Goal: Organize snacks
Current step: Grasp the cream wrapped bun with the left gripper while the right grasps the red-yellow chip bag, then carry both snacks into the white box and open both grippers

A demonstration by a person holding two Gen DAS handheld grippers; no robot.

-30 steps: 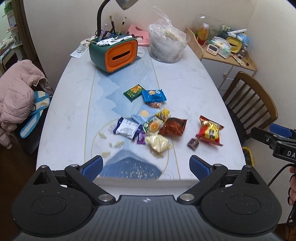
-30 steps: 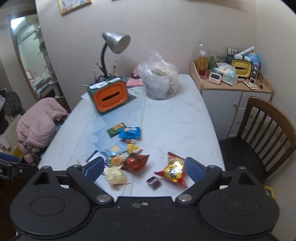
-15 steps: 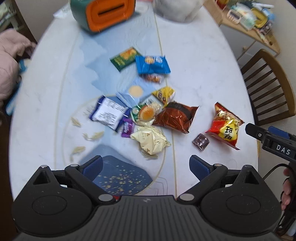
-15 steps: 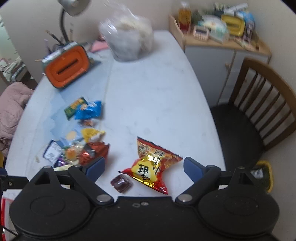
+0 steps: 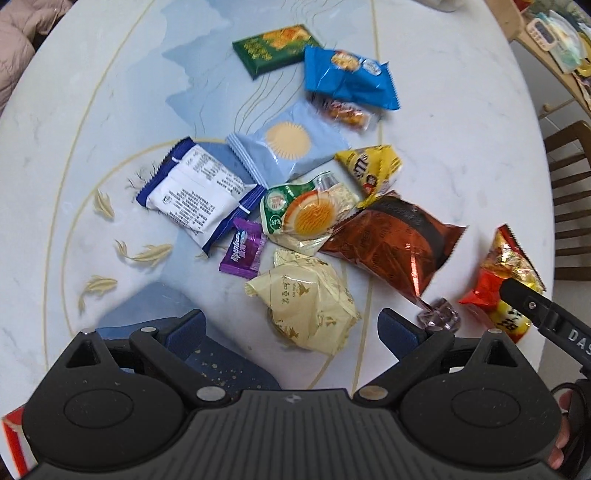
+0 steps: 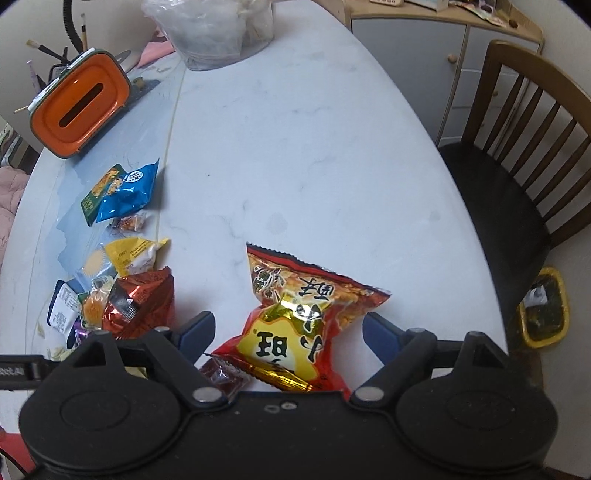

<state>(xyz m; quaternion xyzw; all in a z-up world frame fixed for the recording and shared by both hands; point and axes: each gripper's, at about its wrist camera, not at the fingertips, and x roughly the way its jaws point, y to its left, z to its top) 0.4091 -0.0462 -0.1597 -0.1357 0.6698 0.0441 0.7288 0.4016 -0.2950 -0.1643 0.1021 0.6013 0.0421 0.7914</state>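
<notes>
Several snack packets lie scattered on the white oval table. My left gripper is open and low over a cream wrapped pastry, which lies between its fingers. Beyond are a purple candy, a blue-and-white packet, a dark red foil bag, a yellow pack, a blue bag and a green packet. My right gripper is open around a red-and-yellow chip bag; it also shows in the left wrist view. A small dark candy lies by it.
An orange-and-green tissue box and a clear plastic bag stand at the far end of the table. A wooden chair stands at the right. A yellow bin sits on the floor by it.
Both grippers have come down and forward towards the table. The left one now straddles the cream pastry; the right one now straddles the red-and-yellow chip bag.
</notes>
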